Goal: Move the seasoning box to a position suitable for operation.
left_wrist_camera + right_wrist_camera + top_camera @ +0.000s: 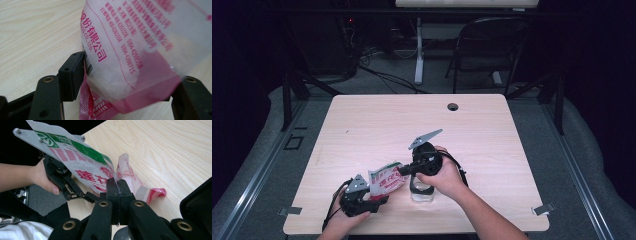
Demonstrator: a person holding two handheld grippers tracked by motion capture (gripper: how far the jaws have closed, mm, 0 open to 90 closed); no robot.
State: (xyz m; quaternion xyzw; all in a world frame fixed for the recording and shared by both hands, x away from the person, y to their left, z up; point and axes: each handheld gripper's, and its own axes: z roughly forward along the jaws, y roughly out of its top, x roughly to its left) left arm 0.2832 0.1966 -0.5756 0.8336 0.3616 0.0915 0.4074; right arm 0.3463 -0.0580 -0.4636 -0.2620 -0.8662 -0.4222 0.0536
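A pale wooden table (pixel 362 115) carries the work. Close to its near edge, left of centre, the left gripper (pixel 374 199) lies low over the wood, held in the person's left hand (pixel 347 215). Its jaws stand apart around the bottom end of a plastic bag (pixel 387 181) printed in red, with a green patch on one face; one pad touches the film, while contact on the other side cannot be made out. White grains sit inside the bag, seen in the left gripper view.

Just beyond, toward the table's middle, the right gripper (pixel 403 171) is closed tight on the bag's top edge, pinching the film flat between its pads. The right hand (pixel 444 176) wraps the gripper body, forearm coming in from the near right corner. Beneath that hand stands a clear glass jar (pixel 421 191).

The bag looks light, soft and slippery; the film crumples and the loose contents would likely shift or spill if it tips. Holding it by the sealed edges seems safest.
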